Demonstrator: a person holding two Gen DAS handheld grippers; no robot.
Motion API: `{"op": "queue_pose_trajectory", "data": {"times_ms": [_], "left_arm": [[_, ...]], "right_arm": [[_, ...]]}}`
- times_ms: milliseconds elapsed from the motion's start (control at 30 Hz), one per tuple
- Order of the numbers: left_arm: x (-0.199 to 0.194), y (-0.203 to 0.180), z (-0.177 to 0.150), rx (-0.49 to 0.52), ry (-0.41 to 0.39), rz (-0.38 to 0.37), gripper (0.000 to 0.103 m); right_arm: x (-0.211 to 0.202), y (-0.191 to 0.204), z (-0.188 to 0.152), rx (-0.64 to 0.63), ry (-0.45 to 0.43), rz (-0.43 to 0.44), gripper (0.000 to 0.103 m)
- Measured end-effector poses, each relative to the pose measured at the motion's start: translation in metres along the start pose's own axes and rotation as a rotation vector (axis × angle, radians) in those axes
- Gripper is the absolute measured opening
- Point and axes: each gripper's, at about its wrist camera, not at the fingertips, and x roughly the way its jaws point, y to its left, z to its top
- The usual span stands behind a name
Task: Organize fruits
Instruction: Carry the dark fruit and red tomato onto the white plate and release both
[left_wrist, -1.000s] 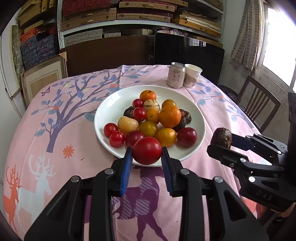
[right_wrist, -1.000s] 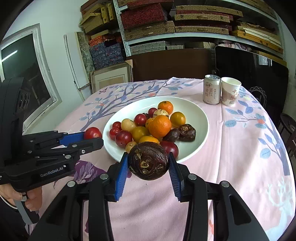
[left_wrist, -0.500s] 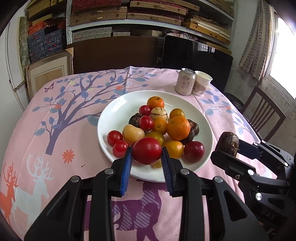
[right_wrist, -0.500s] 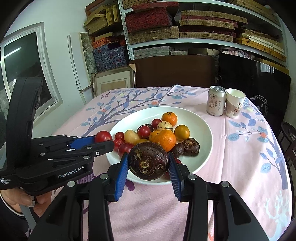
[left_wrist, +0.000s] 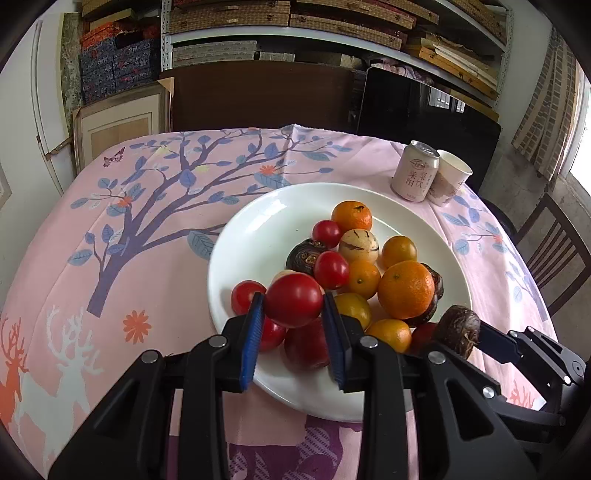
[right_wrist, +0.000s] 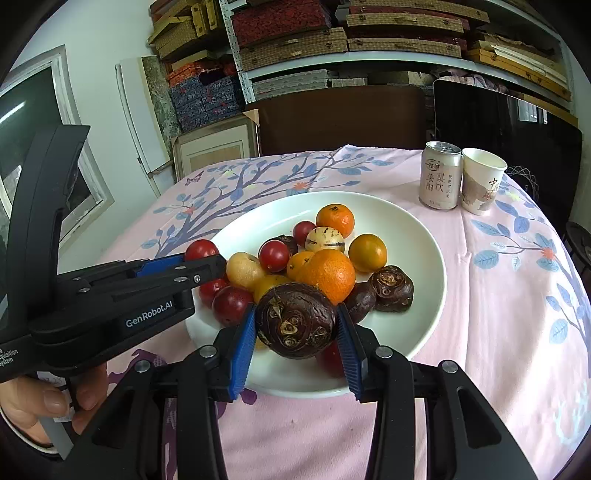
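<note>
A white plate (left_wrist: 258, 236) (right_wrist: 413, 236) on the pink tablecloth holds several fruits: oranges, red and yellow tomatoes, dark brown water chestnuts. My left gripper (left_wrist: 293, 306) is shut on a red tomato (left_wrist: 294, 300) above the plate's near left part; it shows in the right wrist view (right_wrist: 201, 258) with the tomato (right_wrist: 201, 249) at the plate's left rim. My right gripper (right_wrist: 297, 325) is shut on a dark brown water chestnut (right_wrist: 295, 319) above the plate's near edge; it shows in the left wrist view (left_wrist: 461, 332), holding the chestnut (left_wrist: 458, 328) at the right.
A drink can (left_wrist: 415, 171) (right_wrist: 441, 175) and a paper cup (left_wrist: 448, 177) (right_wrist: 480, 181) stand at the table's far right. A wooden chair (left_wrist: 554, 251) is at the right. Shelves with boxes and a dark board stand behind the table.
Both grippers have moved forward over the plate, each still holding its fruit. The plate's fruits have not moved.
</note>
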Motion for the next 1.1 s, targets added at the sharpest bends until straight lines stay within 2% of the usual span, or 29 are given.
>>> {"op": "queue_pose_trajectory", "data": {"times_ms": [800, 867, 967, 1100], "left_arm": [[0.016, -0.010, 0.000, 0.008, 0.027, 0.018, 0.031], [0.020, -0.011, -0.001, 0.007, 0.041, 0.016, 0.031], [0.020, -0.010, -0.001, -0.005, 0.036, 0.010, 0.042], [0.014, -0.009, 0.000, -0.001, 0.014, 0.055, 0.061]], "right_arm": [[0.013, 0.007, -0.004, -0.032, 0.008, -0.016, 0.044], [0.014, 0.006, -0.004, -0.026, 0.002, -0.019, 0.048], [0.013, 0.004, -0.004, -0.020, -0.004, -0.021, 0.053], [0.009, -0.001, -0.003, 0.004, -0.011, -0.018, 0.053]]}}
